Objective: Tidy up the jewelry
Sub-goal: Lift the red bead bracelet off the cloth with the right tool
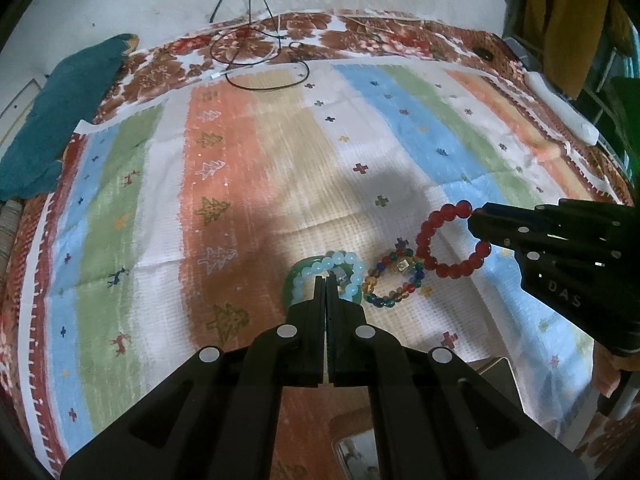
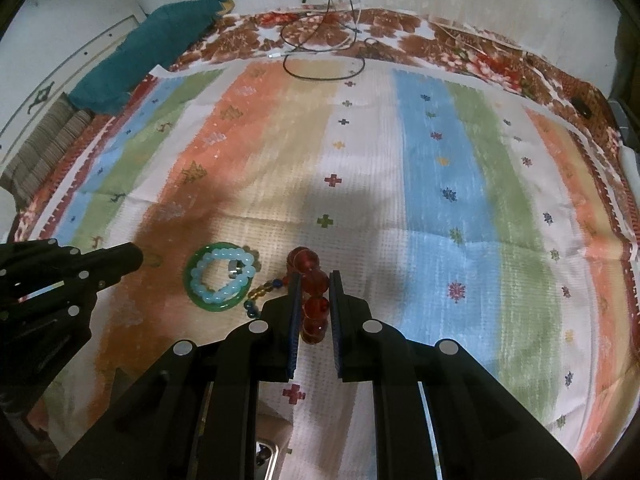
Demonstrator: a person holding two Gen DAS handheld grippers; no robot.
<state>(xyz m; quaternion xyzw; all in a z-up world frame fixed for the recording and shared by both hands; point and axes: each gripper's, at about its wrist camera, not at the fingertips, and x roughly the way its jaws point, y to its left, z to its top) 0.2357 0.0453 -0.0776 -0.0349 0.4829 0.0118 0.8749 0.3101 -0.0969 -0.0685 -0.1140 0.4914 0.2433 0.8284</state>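
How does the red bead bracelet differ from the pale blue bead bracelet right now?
The red translucent bead bracelet is clamped in the right tongs and hangs off the cloth; the pale blue milky bead bracelet lies flat and unheld, resting on a green bangle. The red bracelet's beads look larger and clearer. Both are round-bead loops.

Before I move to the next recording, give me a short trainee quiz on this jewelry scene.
1. True or false: the right gripper is shut on the red bead bracelet.
2. Which lies inside the green bangle? A pale blue bead bracelet; B multicolored bead bracelet.
3. Fill in: the left gripper fingers are ____.

Key: 1 true; 2 A; 3 shut.
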